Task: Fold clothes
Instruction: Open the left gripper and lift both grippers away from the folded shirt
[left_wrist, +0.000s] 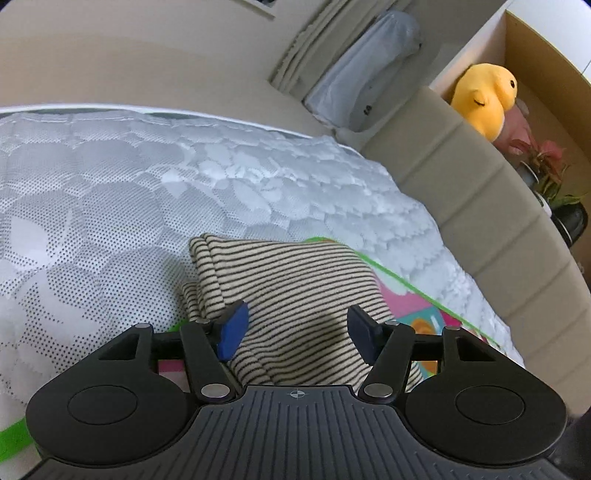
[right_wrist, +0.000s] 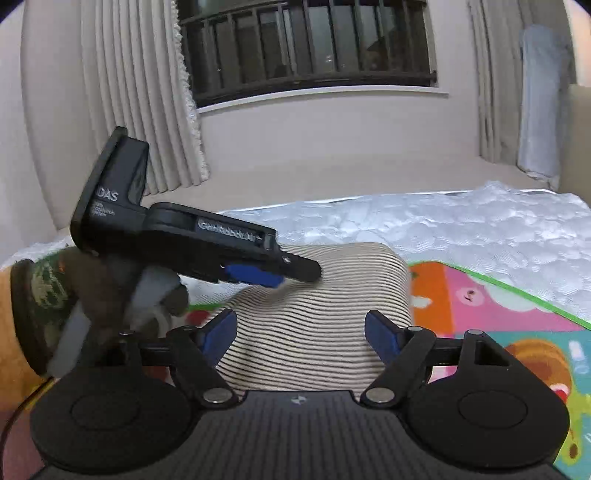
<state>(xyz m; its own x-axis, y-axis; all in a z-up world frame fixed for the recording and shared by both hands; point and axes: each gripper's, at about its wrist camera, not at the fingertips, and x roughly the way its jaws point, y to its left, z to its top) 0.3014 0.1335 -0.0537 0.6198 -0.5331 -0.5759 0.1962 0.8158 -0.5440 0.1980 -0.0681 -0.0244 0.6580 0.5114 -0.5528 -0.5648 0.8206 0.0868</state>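
A folded cream garment with thin dark stripes lies on a colourful play mat spread over the white mattress. My left gripper is open just above the garment, its blue pads apart with striped cloth showing between them. In the right wrist view the same garment sits straight ahead, and my right gripper is open over its near edge with nothing pinched. The left gripper comes in from the left there, side-on, low over the garment's far-left part, held by a gloved hand.
A beige padded headboard borders the mattress on the right, with a yellow plush toy and a potted plant behind it. A plastic-wrapped roll leans against the wall. Curtains and a barred window stand beyond the bed.
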